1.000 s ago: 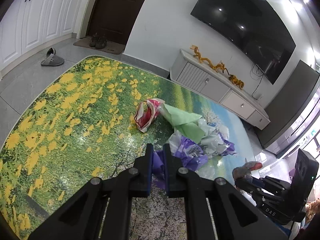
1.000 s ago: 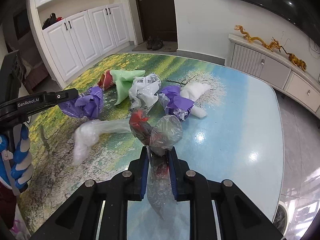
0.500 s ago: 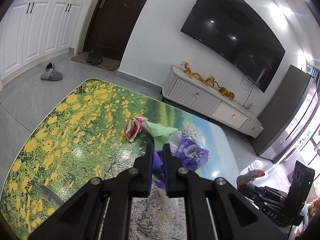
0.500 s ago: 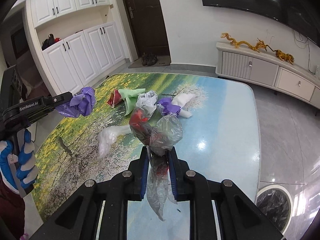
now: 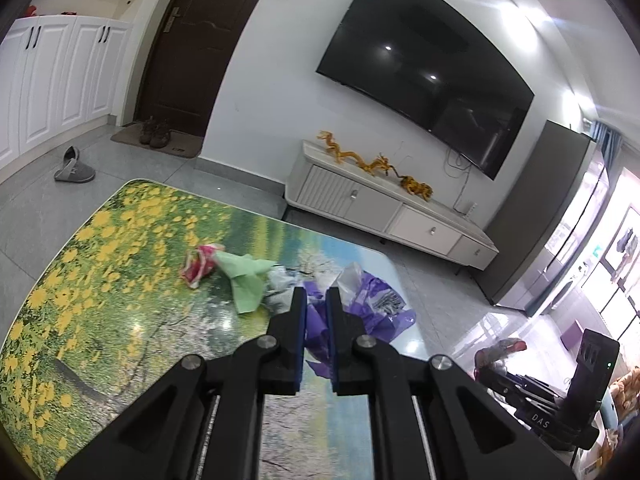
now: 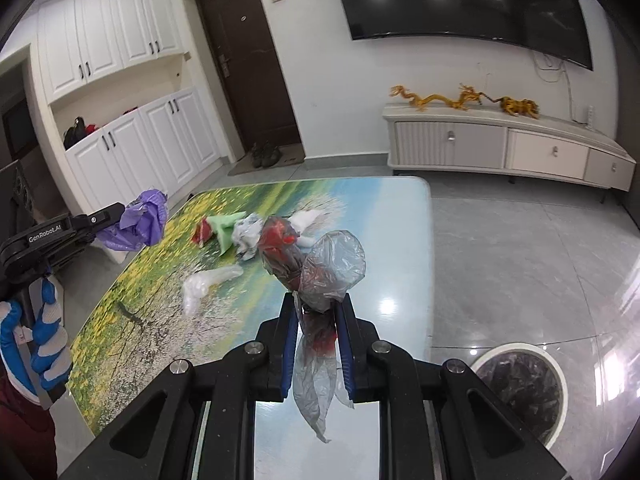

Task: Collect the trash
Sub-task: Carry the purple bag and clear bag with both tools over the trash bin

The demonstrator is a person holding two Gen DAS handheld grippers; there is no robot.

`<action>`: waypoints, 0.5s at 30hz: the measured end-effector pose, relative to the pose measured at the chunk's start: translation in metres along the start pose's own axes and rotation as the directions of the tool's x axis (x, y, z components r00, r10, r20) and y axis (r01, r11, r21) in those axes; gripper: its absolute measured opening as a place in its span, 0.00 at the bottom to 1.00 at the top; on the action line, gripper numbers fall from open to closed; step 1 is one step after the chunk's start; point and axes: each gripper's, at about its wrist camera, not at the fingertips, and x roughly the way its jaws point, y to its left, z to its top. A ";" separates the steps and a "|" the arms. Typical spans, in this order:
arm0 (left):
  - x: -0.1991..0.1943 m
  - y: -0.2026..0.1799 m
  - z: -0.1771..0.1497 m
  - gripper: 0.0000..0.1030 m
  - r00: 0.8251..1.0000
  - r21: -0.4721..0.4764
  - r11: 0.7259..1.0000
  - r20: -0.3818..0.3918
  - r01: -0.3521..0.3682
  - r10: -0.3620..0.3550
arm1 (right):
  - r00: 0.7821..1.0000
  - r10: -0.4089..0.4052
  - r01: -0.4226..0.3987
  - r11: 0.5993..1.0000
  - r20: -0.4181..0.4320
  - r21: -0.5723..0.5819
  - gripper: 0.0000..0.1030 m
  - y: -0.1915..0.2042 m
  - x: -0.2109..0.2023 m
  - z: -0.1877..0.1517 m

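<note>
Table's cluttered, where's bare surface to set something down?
Bare: the blue near corner of the table, right of the clear bag, and the yellow-flower end left of the red wrapper. Crowded: mid-table, around the green paper and crumpled bags.

The left gripper (image 5: 316,304) is pointing forward and downward, its jaws clamping a crumpled purple bag (image 5: 318,322). In the right wrist view, a hand in a blue-and-white glove (image 6: 38,344) is gripping the handle of this gripper at the left edge of the frame. The right gripper (image 6: 316,312) is also angling downward, its jaws pinching a clear plastic bag with red contents (image 6: 312,272), which is bulging above the fingertips and hanging below them.
</note>
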 end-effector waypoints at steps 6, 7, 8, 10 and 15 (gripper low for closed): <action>0.010 -0.046 -0.003 0.08 0.998 0.057 0.997 -0.025 0.052 -0.050 | 0.996 -0.076 0.074 0.996 0.044 0.051 0.17 -0.034 -0.030 -0.006; 0.013 -0.053 -0.004 0.08 0.998 0.068 0.996 -0.033 0.060 -0.058 | 0.995 -0.088 0.085 0.995 0.049 0.061 0.17 -0.040 -0.033 -0.007; 0.017 -0.062 -0.006 0.08 0.997 0.079 0.994 -0.042 0.070 -0.066 | 0.993 -0.103 0.098 0.992 0.055 0.078 0.17 -0.047 -0.037 -0.008; 0.025 -0.078 -0.009 0.08 0.995 0.099 0.991 -0.062 0.088 -0.082 | 0.990 -0.124 0.117 0.987 0.062 0.107 0.17 -0.058 -0.043 -0.012; 0.052 -0.123 -0.022 0.08 0.985 0.150 0.979 -0.129 0.138 -0.119 | 0.981 -0.179 0.162 0.966 0.070 0.201 0.17 -0.099 -0.060 -0.021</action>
